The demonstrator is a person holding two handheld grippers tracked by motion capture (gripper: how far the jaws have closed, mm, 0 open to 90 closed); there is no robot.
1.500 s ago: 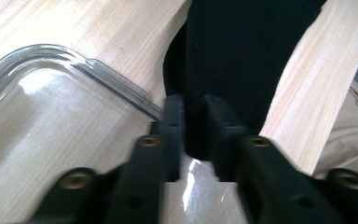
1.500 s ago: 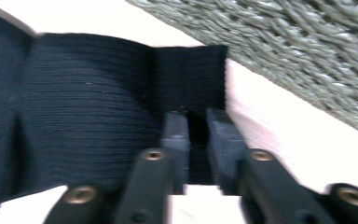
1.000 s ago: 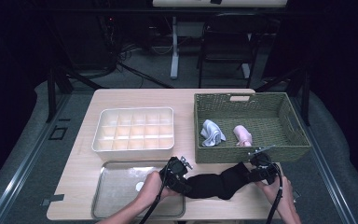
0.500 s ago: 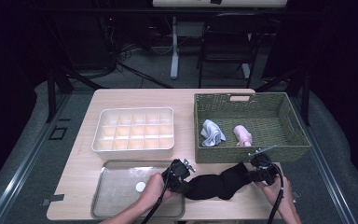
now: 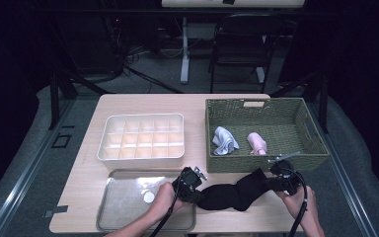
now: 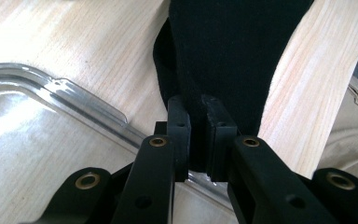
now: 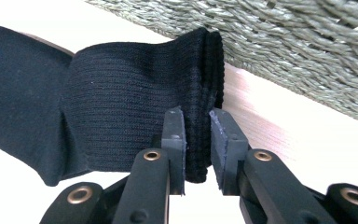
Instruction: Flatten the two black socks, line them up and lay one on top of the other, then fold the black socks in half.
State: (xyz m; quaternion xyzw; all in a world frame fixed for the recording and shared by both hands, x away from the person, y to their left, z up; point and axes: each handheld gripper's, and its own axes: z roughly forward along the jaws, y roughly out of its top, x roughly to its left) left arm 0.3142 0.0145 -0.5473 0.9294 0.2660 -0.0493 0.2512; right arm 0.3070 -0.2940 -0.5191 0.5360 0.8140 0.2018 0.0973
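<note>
A pale wooden surface [image 5: 128, 107] carries, from largest to smallest, a woven green basket [image 5: 314, 146] at the right, a white compartment box [image 5: 141, 159] at the left, and a clear shallow tray [image 5: 121, 219] at the near left edge. Inside the basket lie a rolled grey cloth [image 5: 224, 140] and a rolled pink cloth [image 5: 257, 143], near each other but apart. Every compartment of the box looks bare.

Along the near edge, just in front of the basket, a black sock [image 5: 232, 192] stretches between two handheld tools. The left claw [image 6: 195, 119] is pinching one end of the sock over the corner of the tray, its jaws pressed tight on the fabric. The right claw [image 7: 196, 135] is pinching the ribbed cuff end beside the basket wall, and its jaws have just been closing onto that doubled edge. The person's left hand [image 5: 162, 196] and right hand [image 5: 299, 205] steady the tools from below.

The step in hand appears to be taking hold of both ends, the start of folding or rolling the sock like the two bundles already in the basket. The next move likely calls for lifting or drawing one end over the other while both grips hold, keeping the fabric taut and clear of the tray rim.
</note>
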